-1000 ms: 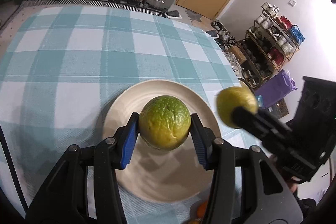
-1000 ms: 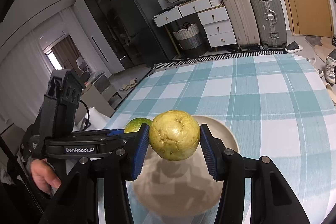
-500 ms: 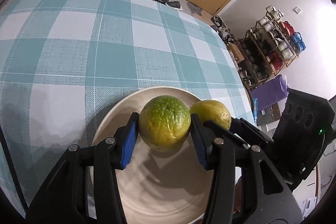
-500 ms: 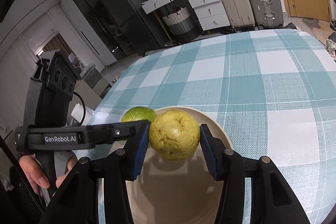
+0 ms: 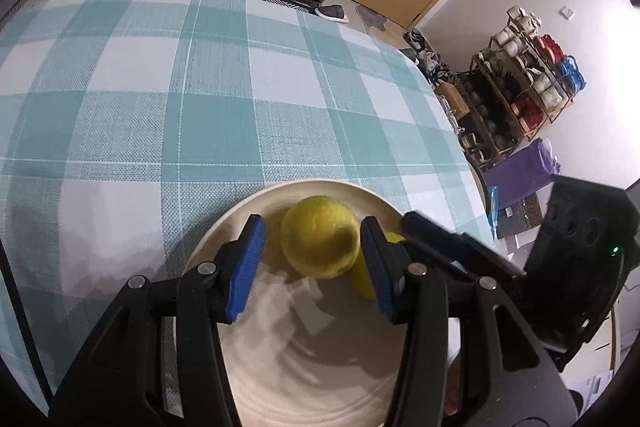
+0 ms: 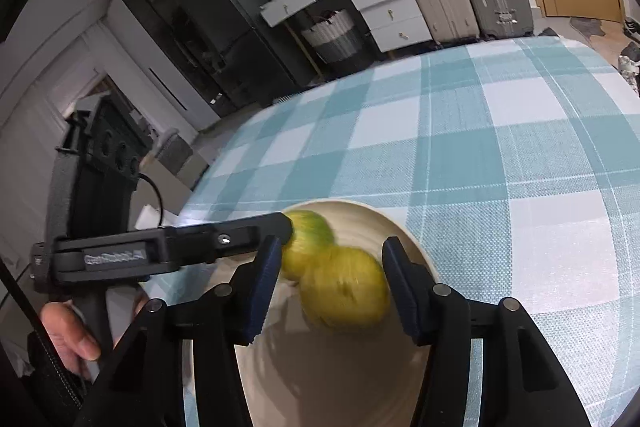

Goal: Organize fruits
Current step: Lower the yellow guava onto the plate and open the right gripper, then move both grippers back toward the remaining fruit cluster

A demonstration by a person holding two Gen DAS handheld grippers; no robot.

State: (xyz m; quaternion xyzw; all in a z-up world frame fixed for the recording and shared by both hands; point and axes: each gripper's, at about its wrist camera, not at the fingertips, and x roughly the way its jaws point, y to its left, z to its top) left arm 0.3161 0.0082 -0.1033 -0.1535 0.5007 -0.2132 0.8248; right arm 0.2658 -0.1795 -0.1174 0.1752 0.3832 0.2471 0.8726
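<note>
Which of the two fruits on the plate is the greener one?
The greener fruit is the one by the tip of the left gripper, farther from the right-wrist camera. The yellower fruit lies between the right gripper's open jaws.

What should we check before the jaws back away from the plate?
1. Left gripper jaws apart: ok, a gap shows beside the green fruit.
2. Right gripper jaws apart: ok, they stand wider than the yellow fruit.
3. Both fruits on the plate: ok, they sit side by side at its far part.
4. Fruits at rest, not rolling: cannot tell, both look blurred.
5. Grippers free of each other: cannot tell, a left finger lies very close to the right gripper's.
</note>
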